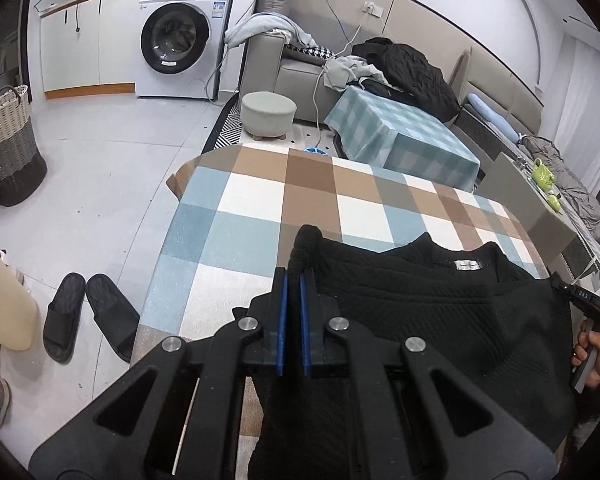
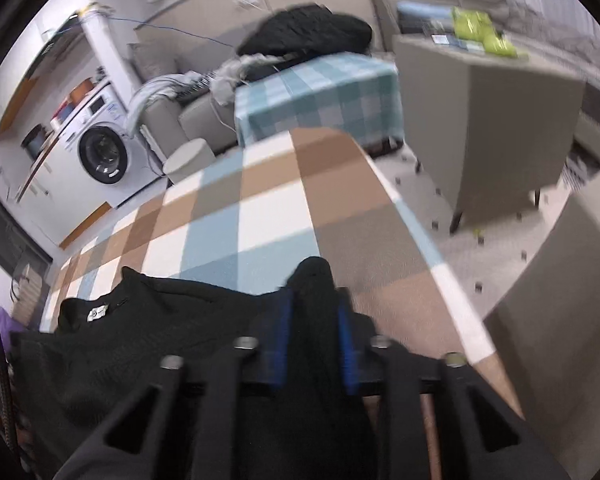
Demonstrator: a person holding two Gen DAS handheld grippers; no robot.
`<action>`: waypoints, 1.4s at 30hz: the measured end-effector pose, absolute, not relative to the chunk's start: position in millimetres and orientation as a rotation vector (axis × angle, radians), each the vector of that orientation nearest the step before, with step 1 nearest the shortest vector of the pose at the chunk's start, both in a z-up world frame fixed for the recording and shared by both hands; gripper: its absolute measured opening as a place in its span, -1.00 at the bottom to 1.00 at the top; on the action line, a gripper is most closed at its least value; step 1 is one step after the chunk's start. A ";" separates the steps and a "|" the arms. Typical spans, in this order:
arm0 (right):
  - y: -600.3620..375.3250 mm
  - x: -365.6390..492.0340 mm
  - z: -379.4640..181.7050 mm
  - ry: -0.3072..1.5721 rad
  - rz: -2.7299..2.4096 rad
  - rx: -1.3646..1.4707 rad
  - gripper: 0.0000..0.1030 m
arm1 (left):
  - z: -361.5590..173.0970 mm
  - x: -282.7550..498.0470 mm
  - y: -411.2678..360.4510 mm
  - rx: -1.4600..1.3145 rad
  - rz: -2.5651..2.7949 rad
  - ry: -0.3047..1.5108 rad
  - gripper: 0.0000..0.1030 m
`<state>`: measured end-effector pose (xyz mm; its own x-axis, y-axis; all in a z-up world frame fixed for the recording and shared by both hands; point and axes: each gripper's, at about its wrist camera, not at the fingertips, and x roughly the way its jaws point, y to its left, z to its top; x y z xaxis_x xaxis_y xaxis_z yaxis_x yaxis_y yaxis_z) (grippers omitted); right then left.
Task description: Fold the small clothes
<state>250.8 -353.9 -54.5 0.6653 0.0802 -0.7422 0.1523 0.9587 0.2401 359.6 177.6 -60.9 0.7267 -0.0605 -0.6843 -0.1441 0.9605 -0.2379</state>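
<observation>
left gripper (image 1: 294,280) jaws clamped, right gripper (image 2: 314,300) jaws clamped

Beyond the black sweater (image 1: 428,300) the checked tablecloth (image 1: 260,208) lies bare and unobstructed.

Black textured top (image 1: 440,304); tablecloth (image 1: 260,216) blue, brown, white checks; blue-padded tools.

The black knit top (image 1: 440,312) is a small garment with a textured weave and a white label (image 1: 467,266) inside its collar. It hangs stretched over the near edge of the checked table (image 1: 260,208), collar upward and facing the table's far side. Its two upper corners are bunched into raised peaks, and the body sags between them.
</observation>
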 end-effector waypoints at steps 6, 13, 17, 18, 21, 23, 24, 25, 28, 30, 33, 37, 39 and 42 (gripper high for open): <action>-354.9 207.9 -4.4 0.582 0.102 0.293 -0.85 | -39.5 337.2 177.9 -0.304 0.029 0.688 -0.94; -350.1 210.6 31.5 0.470 0.093 0.330 -0.87 | -17.7 328.8 189.9 -0.318 0.071 0.640 -0.94; -339.4 229.3 21.3 0.526 0.041 0.328 -0.79 | -22.9 334.1 198.9 -0.337 0.109 0.669 -0.94; -337.7 238.0 13.7 0.580 0.028 0.332 -0.67 | -28.8 336.8 202.2 -0.345 0.119 0.691 -0.94; -336.3 244.0 -6.1 0.676 -0.028 0.324 -0.27 | -47.6 340.5 209.5 -0.344 0.176 0.768 -0.90; -338.9 238.0 -12.4 0.701 -0.015 0.323 -0.25 | -57.4 338.5 213.3 -0.355 0.184 0.801 -0.85; -340.7 234.8 -14.5 0.713 -0.025 0.314 -0.23 | -62.1 336.8 213.5 -0.363 0.185 0.820 -0.73; -343.4 230.6 -17.0 0.734 -0.028 0.305 -0.23 | -65.8 334.6 213.0 -0.369 0.178 0.833 -0.59; -351.4 219.8 -23.0 0.791 -0.017 0.300 -0.21 | -72.3 319.3 204.1 -0.366 0.162 0.851 -0.37; -357.3 208.3 -29.1 0.828 -0.010 0.299 -0.19 | -74.6 303.8 194.1 -0.366 0.139 0.860 -0.16; -362.8 188.8 -36.2 0.875 0.024 0.320 -0.15 | -78.0 280.6 175.8 -0.371 0.096 0.878 -0.05; -358.9 153.4 -46.5 0.940 0.078 0.302 -0.05 | -84.7 248.6 149.3 -0.359 0.057 0.920 0.12; -354.9 138.1 -51.6 0.972 0.109 0.286 -0.03 | -90.4 233.1 138.0 -0.348 0.048 0.946 0.12; -347.4 109.6 -60.3 1.003 0.150 0.250 -0.03 | -99.0 215.9 126.4 -0.357 0.024 0.976 0.12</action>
